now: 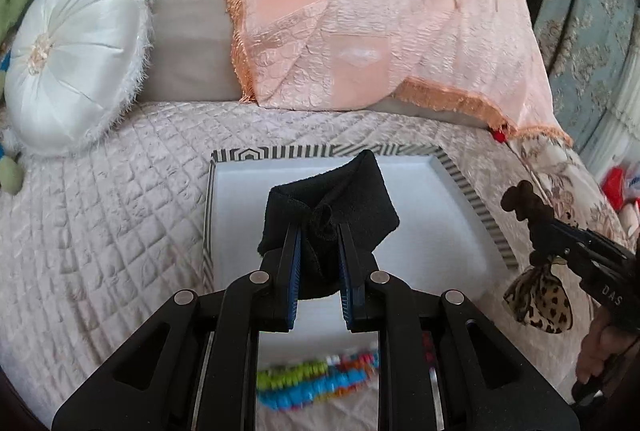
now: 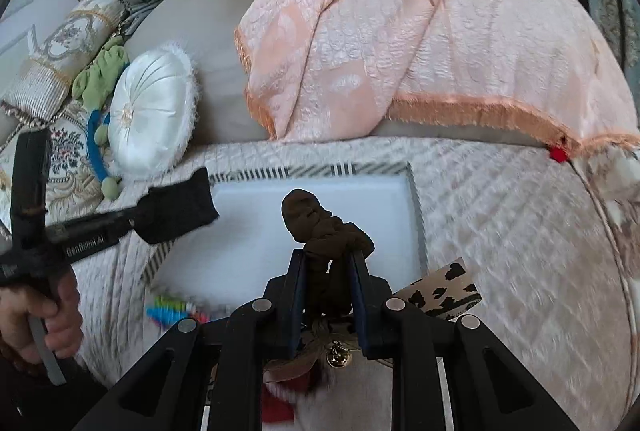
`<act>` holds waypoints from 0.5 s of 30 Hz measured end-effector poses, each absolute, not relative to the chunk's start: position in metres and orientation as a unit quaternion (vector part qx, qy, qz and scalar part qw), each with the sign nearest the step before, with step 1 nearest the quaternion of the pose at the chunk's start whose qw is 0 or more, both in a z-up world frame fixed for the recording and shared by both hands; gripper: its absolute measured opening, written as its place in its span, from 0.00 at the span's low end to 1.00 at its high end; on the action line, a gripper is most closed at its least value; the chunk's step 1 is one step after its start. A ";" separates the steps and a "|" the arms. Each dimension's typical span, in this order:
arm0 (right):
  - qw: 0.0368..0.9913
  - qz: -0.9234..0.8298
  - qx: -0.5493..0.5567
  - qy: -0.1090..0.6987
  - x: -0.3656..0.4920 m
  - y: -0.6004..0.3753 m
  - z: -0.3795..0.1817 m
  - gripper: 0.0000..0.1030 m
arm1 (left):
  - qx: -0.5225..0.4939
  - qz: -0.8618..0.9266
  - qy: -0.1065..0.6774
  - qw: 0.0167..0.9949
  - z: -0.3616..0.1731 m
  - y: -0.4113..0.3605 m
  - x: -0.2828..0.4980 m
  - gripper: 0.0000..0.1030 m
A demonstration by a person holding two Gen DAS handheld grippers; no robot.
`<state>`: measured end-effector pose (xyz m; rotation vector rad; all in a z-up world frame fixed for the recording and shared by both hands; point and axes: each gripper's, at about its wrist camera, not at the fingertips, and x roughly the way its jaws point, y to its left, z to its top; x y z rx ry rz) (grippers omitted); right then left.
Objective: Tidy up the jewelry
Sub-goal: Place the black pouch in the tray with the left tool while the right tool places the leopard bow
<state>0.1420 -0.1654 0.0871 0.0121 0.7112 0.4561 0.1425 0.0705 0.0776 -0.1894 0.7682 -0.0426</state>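
Over the quilted bed (image 1: pixel 100 231), a white tray (image 1: pixel 420 231) with a striped rim is seen lying flat, its floor bare as far as can be made out. Nothing is judged to be sorted into it yet; the task is read as being at an early stage.

Left tool (image 1: pixel 319 243): jaws nearly closed, pinched on a black cloth piece (image 1: pixel 344 199), which is held up above the tray's middle. Whether it is a pouch or a band cannot be told. From the right wrist view the same cloth (image 2: pixel 180 211) is seen hanging over the tray's left edge.

Right tool (image 2: pixel 328 271): jaws narrowly set and clamped on a dark brown knotted fabric item (image 2: pixel 312 223), possibly a scrunchie or a pouch neck. A leopard-print piece (image 1: pixel 536 303) is seen dangling beneath this tool in the left wrist view, just off the tray's right rim. A small gold bell (image 2: pixel 335 355) and a printed card (image 2: pixel 444 291) are noted under the jaws.

Left to do, as judged: a multicoloured bead string (image 1: pixel 316 383) lies on the quilt beside the tray's near edge, untouched. Both held items are not yet set down.

A white round cushion (image 1: pixel 76 59) and a peach fringed throw (image 1: pixel 380 11) are noted behind the tray, well apart from it.
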 end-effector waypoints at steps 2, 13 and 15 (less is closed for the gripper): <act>0.913 0.224 0.016 0.342 0.159 -0.163 0.083 0.19 | -0.097 -0.014 0.380 0.920 0.065 0.076 0.151 0.15; 0.887 0.212 0.022 0.410 0.215 -0.150 0.013 0.19 | -0.086 -0.007 0.434 0.897 0.025 0.066 0.175 0.15; 0.886 0.209 0.019 0.413 0.216 -0.150 0.009 0.19 | -0.079 -0.004 0.429 0.900 0.024 0.065 0.175 0.15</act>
